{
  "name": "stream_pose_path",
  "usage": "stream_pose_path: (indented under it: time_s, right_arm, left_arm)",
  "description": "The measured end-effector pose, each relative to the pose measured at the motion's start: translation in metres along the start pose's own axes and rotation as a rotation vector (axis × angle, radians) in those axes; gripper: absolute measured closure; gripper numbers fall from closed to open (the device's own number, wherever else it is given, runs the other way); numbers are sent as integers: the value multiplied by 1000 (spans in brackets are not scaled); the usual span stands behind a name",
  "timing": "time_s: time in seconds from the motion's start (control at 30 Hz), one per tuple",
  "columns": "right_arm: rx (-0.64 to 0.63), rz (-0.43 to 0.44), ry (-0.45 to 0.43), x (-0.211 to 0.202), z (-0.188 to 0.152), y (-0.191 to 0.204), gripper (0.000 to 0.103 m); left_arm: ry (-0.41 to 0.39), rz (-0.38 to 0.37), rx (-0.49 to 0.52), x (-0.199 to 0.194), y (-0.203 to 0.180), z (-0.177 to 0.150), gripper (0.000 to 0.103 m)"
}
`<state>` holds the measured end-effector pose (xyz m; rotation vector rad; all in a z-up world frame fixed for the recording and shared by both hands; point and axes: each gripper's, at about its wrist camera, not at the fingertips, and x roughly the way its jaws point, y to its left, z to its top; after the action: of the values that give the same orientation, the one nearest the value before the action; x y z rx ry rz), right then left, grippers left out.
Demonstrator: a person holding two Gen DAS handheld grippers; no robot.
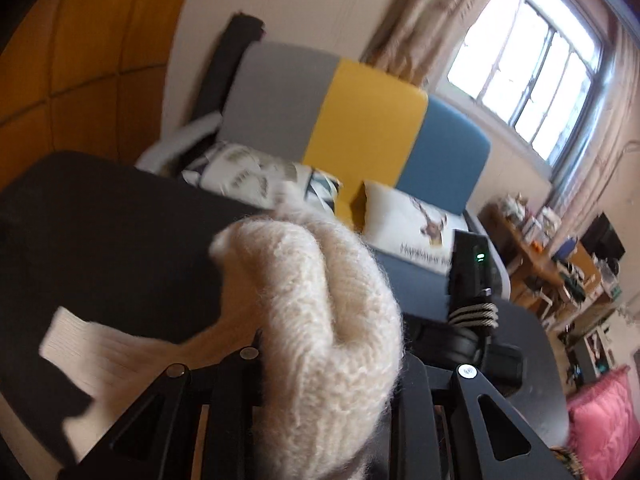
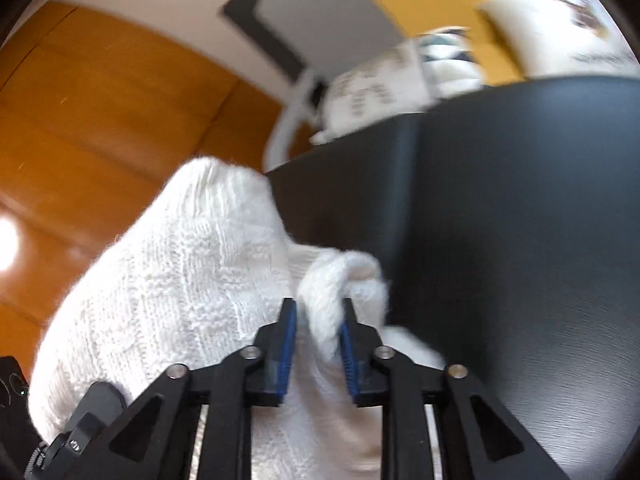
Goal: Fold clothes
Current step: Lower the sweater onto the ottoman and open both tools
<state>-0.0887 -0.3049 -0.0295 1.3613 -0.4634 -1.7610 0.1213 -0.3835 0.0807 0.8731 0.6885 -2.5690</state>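
We hold the knit (image 2: 168,276) off the black table (image 2: 520,240) at two spots, likely so it hangs free for a fold.

Right gripper (image 2: 318,340), lower centre of its frame: jaws part open, blue pads (image 2: 289,344) pinching a fold of knit.

Left gripper (image 1: 320,376), lower centre: knit (image 1: 320,320) bunched between the fingers and covering the tips; evidently clamped on it.
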Motion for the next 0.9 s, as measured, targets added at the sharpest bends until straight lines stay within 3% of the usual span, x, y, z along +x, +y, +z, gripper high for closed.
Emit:
stream_pose_path:
  time_s: [0.2,0.4,0.57,0.67,0.7,0.77,0.87,0.9]
  right_arm:
    - [54,-183,-148,-76,-23,-46,73]
    - [-71,-219,-200,-132,-86,-53,72]
    - [-107,-291,-220,-150,-107,-56,72]
    - [-100,-317,-219,-168,-106,-56,72]
    - [-110,-323,-223,-170,-104,-54,72]
    - [-133,-334,-231,-173,-101,-49,72]
    - [-166,-351,-243,-177,-96,-41,72]
    - [-177,-357,-247,-178,-94,-39,72]
  left_arm:
    - [49,-38,9,37,-28,-18,77]
    - [169,-55,-27,86,-76,-3,77]
    - [268,2,70,138,-130,-9,77]
    - [396,22,171,180,-156,-27,75]
    - [442,5,154,183,-157,-30,75]
    - [460,-77,87,170,-152,-26,73]
    - [443,-267,-15,131,-133,-7,56]
    - [429,-336,-51,116,-123,0,45]
